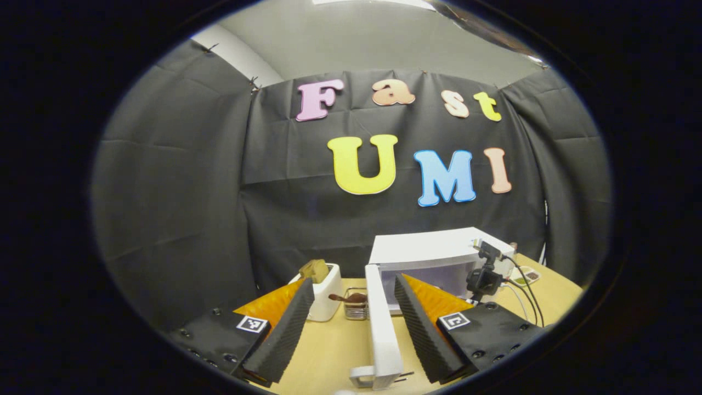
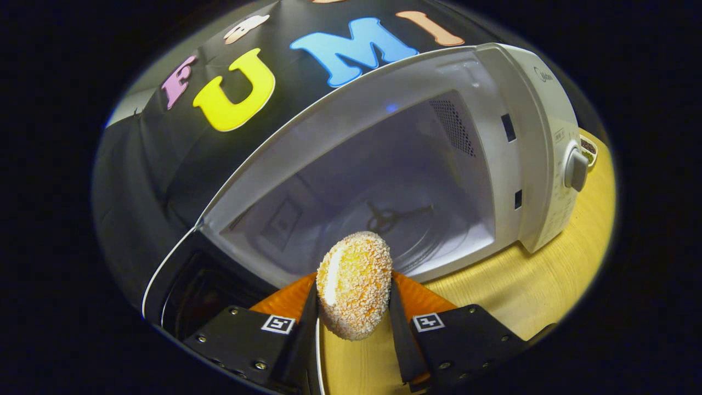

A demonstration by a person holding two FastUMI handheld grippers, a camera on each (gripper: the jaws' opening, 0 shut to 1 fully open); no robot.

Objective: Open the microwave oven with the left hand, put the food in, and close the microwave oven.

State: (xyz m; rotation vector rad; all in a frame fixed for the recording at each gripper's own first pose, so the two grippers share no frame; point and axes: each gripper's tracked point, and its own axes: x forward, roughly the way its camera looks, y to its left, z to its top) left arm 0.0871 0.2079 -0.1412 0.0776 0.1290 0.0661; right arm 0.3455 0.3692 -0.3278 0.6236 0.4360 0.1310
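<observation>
Right gripper [image 2: 354,307], lower centre, pinches a round crumb-coated croquette [image 2: 355,285]: light, crumbly, best squeezed gently across its sides. Left gripper [image 1: 354,312] gapes wide around the white microwave door [image 1: 381,323].

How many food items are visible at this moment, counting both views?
3, perhaps more hidden: a crumbed patty gripped in the right claw before the open microwave; bread in the toaster; a brown piece beside it.

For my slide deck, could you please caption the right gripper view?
Right gripper holds a crumbed bun before the open microwave.
</observation>
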